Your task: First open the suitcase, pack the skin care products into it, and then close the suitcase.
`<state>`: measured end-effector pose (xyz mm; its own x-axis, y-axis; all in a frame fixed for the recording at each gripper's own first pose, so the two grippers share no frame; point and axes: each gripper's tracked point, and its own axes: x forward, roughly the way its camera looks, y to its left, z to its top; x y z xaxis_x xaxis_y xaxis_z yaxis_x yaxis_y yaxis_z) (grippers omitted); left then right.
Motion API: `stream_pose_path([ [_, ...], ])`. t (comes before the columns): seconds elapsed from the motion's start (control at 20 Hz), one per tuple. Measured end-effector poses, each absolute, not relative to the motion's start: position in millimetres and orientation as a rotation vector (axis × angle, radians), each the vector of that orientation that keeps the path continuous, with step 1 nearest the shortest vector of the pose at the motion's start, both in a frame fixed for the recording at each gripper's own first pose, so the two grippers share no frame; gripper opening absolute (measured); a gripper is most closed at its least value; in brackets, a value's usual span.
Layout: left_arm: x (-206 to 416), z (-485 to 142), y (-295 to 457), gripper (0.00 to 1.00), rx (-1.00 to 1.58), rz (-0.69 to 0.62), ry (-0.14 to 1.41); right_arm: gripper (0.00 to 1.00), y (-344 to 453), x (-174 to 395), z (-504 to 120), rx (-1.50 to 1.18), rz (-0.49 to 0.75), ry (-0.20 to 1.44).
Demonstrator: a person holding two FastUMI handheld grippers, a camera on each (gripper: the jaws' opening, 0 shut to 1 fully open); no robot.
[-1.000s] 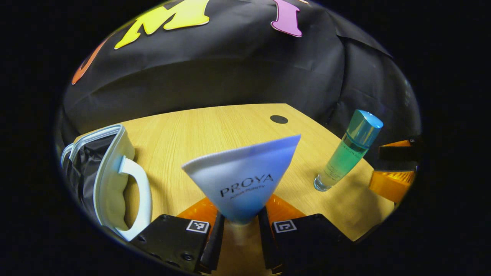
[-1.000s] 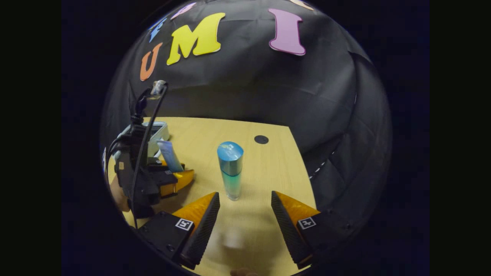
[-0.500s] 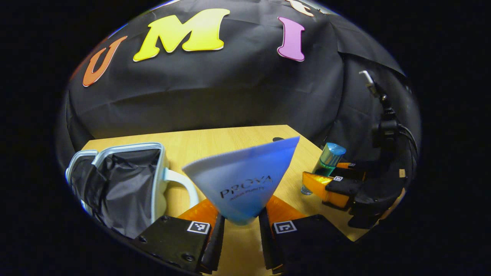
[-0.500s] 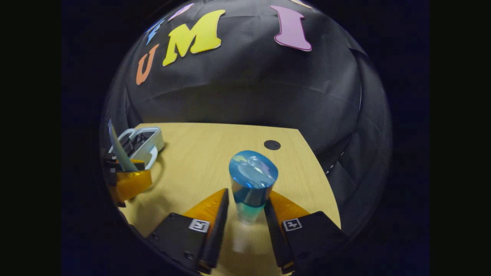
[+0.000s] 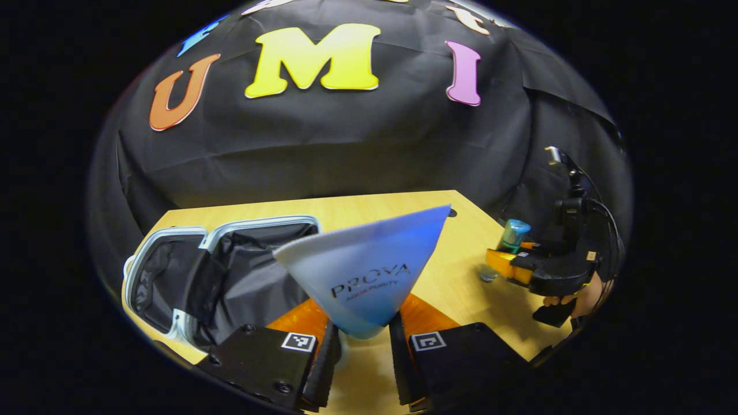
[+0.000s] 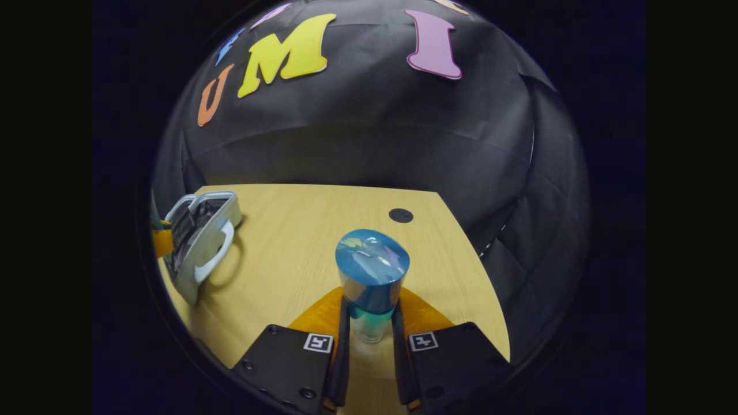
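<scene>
I see the left gripper (image 5: 360,346) fingers pinching the pale blue soft tube (image 5: 369,271) upright, above the open white black-lined suitcase (image 5: 222,271) at the tabletop's (image 5: 461,276) left edge. Right gripper (image 6: 369,351) fingers clamp the teal blue-capped bottle (image 6: 371,282).

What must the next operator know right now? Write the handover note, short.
Left tongs: shut on the tube, held up beside the open suitcase.
Right tongs: shut on the bottle, which stands upright at the wooden table.
Done: suitcase opened, both products gripped.
Left: put the tube and the bottle into the suitcase, then close it.
</scene>
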<state>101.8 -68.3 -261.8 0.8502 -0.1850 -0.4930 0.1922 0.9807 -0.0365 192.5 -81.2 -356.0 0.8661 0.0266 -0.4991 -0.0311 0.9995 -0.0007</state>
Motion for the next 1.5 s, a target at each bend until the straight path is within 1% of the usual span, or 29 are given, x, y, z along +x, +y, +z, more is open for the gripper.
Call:
stream_pose_path([
  [0.25, 92.7, -268.5, 4.2, 0.46, 0.017, -0.125, 0.589, 0.31, -48.0, 129.5, -293.1, -0.001, 0.026, 0.496],
  [0.5, 93.4, -305.4, 65.1, 0.46, 0.000, -0.072, 0.708, 0.31, -6.8, 74.2, -244.5, 0.076, 0.001, 0.470],
  [0.65, 95.7, -333.1, 80.9, 0.46, -0.014, -0.073, 0.777, 0.31, 17.0, 53.7, -228.6, 0.090, -0.003, 0.461],
  [0.9, 89.6, -372.6, 94.1, 0.46, -0.021, -0.061, 0.930, 0.31, 42.4, 37.5, -224.6, 0.069, -0.018, 0.470],
  [1.2, 91.7, -386.9, 104.5, 0.46, 0.045, -0.003, 1.043, 0.31, 67.0, 34.5, -225.2, 0.032, -0.007, 0.488],
  [1.25, 93.5, -387.3, 104.0, 0.53, 0.051, 0.000, 1.051, 0.31, 71.6, 36.0, -225.5, 0.029, 0.000, 0.491],
  [1.3, 92.7, -387.4, 104.0, 0.46, 0.056, 0.006, 1.071, 0.31, 76.9, 37.8, -226.9, 0.027, 0.007, 0.497],
  [1.35, 94.1, -388.0, 104.1, 0.46, 0.058, 0.013, 1.083, 0.29, 82.1, 38.5, -227.6, 0.026, 0.015, 0.502],
  [1.4, 94.2, -388.3, 104.1, 0.53, 0.060, 0.018, 1.098, 0.31, 87.6, 40.9, -227.7, 0.024, 0.026, 0.505],
  [1.45, 94.4, -387.8, 103.7, 0.53, 0.058, 0.022, 1.105, 0.30, 92.3, 43.6, -226.6, 0.020, 0.037, 0.505],
  [1.5, 94.5, -388.4, 104.1, 0.48, 0.061, 0.022, 1.112, 0.31, 96.3, 45.8, -226.8, 0.013, 0.049, 0.504],
])
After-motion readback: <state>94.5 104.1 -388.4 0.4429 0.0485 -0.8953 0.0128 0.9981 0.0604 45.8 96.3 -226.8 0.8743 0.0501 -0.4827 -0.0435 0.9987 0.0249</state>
